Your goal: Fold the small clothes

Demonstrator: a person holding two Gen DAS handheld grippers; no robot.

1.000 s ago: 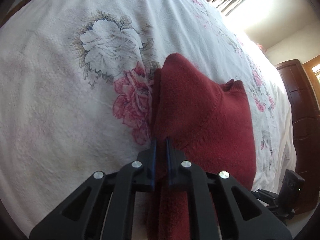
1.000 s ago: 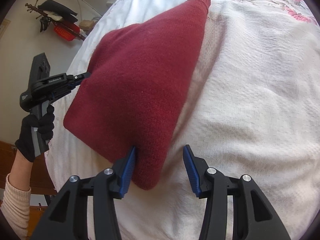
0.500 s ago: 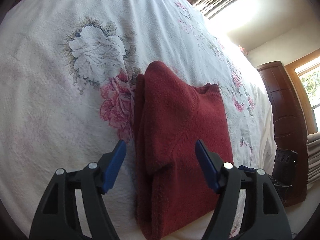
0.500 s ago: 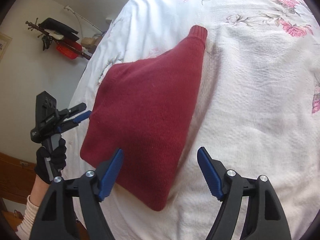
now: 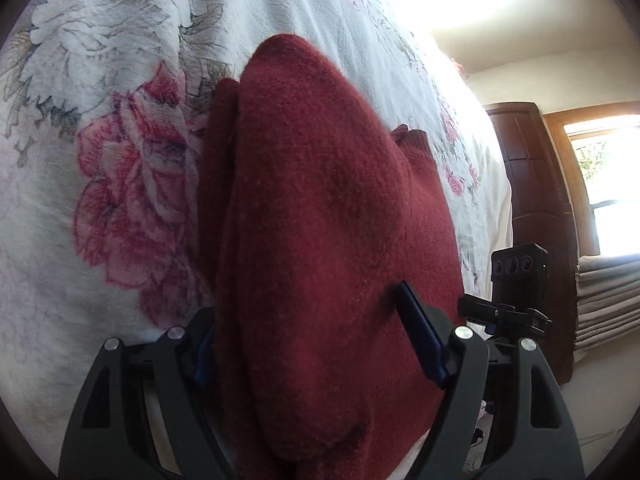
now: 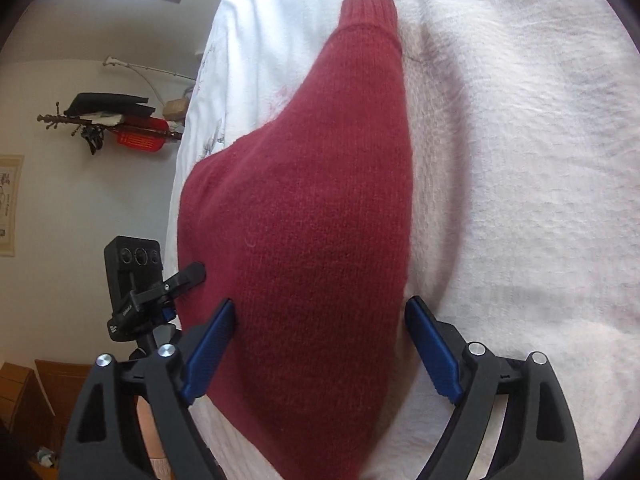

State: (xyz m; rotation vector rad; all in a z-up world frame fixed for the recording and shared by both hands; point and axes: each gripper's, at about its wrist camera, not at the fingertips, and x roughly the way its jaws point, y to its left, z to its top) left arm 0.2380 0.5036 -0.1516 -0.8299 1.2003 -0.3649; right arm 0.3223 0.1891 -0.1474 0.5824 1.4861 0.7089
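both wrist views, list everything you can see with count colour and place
sweater: one, dark red, folded on the bed near its edge, ribbed cuff pointing away in the right wrist view
bedspread: one, white with pink and grey flowers, under the sweater
wardrobe: one, dark brown wood, beyond the bed
window: one, bright, wood frame, beside the wardrobe
wall rack: one, dark, holding black and red items, on the wall in the right wrist view
left claw: one, black with blue pads, open, straddling the sweater's near end
right claw: one, black with blue pads, open, straddling the sweater's other near corner
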